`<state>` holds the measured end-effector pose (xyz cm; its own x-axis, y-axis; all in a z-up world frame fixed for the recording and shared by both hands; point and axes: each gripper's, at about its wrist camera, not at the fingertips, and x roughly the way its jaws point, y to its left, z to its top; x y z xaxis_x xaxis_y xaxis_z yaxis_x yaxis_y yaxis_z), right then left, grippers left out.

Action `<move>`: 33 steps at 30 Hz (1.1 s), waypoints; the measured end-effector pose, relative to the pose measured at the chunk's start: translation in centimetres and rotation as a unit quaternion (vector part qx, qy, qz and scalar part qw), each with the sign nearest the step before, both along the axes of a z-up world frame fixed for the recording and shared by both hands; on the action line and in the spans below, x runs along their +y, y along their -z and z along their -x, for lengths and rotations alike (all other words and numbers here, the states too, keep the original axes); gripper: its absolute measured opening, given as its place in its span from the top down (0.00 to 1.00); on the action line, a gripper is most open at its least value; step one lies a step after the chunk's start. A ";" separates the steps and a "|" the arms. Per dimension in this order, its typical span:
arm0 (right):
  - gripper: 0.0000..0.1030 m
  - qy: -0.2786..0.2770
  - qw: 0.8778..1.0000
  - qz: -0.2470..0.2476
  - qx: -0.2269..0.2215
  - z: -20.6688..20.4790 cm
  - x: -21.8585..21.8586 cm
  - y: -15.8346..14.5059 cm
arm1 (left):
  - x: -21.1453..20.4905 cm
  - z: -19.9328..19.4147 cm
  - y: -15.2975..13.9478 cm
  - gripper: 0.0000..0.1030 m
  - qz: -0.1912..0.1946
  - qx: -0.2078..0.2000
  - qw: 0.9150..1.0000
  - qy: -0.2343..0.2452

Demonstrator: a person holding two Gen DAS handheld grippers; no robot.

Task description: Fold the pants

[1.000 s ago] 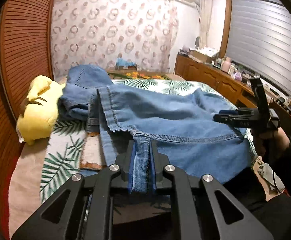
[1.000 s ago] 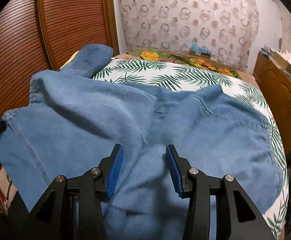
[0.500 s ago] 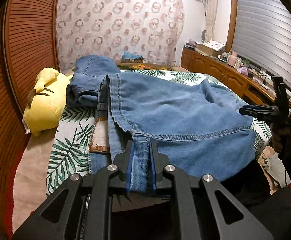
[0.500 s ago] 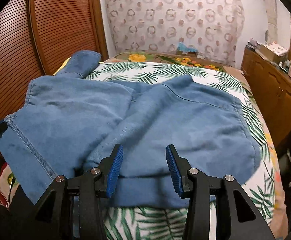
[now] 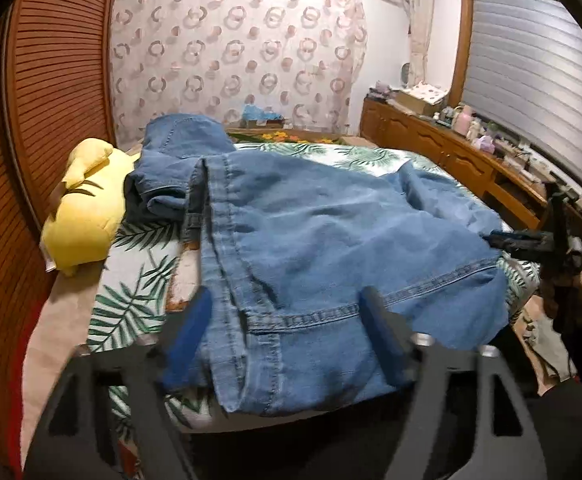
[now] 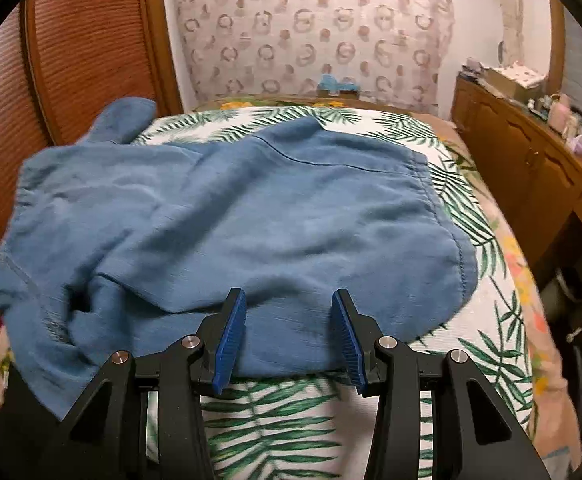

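Observation:
The blue denim pants (image 5: 323, 248) lie folded over on the palm-leaf bedspread (image 5: 131, 304), the hem end toward me. They also fill the right wrist view (image 6: 231, 216). My left gripper (image 5: 287, 332) is open, its blue pads on either side of the seamed hem, which lies loose between them. My right gripper (image 6: 287, 336) is open and empty, just short of the pants' near edge. It also shows in the left wrist view (image 5: 531, 240) at the right side of the bed.
A yellow plush toy (image 5: 87, 208) lies at the bed's left by the wooden slatted wall (image 5: 51, 80). A wooden cabinet (image 6: 531, 168) with small items runs along the right. A patterned curtain (image 5: 235, 60) hangs behind the bed.
My left gripper has opened and let go of the pants' hem, which now lies on the bed. My right gripper has drawn back from the pants, still open.

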<state>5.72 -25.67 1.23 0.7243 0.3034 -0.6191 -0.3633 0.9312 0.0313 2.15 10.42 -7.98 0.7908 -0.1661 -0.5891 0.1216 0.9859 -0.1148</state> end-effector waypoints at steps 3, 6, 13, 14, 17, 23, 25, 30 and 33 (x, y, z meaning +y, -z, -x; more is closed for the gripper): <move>0.54 -0.002 1.000 0.000 -0.006 0.1 0.5 0.4 | -0.4 -0.3 0.1 0.23 0.000 0.004 1.000 0.003; 0.54 0.001 1.000 0.005 -0.025 0.7 0.7 0.6 | -0.7 -0.7 0.3 0.23 0.000 0.008 1.000 -0.002; 0.52 0.003 1.000 0.001 -0.030 1.2 0.2 1.2 | -1.8 -1.0 0.6 0.23 0.002 0.012 1.000 0.005; 0.52 0.003 1.000 0.002 -0.025 1.2 0.1 1.1 | -2.1 -1.0 0.7 0.23 0.002 0.013 1.000 0.008; 0.53 0.003 1.000 0.002 -0.010 0.8 -0.5 0.9 | -2.7 -1.3 0.7 0.23 0.001 0.013 1.000 0.012; 0.53 0.033 0.999 -0.010 -0.012 1.1 -3.9 0.0 | -3.7 -2.0 0.8 0.23 0.000 0.013 1.000 0.021; 0.53 0.048 0.999 -0.012 -0.011 1.0 -5.3 0.0 | -4.1 -2.2 0.8 0.23 -0.001 0.014 1.000 0.023; 0.53 0.074 0.996 -0.038 -0.003 0.0 -8.1 0.2 | -4.8 -2.5 1.3 0.23 -0.002 0.026 0.999 0.026; 0.53 0.089 0.995 -0.041 0.000 -1.0 -9.0 0.3 | -5.1 -2.4 1.5 0.23 -0.002 0.029 0.999 0.028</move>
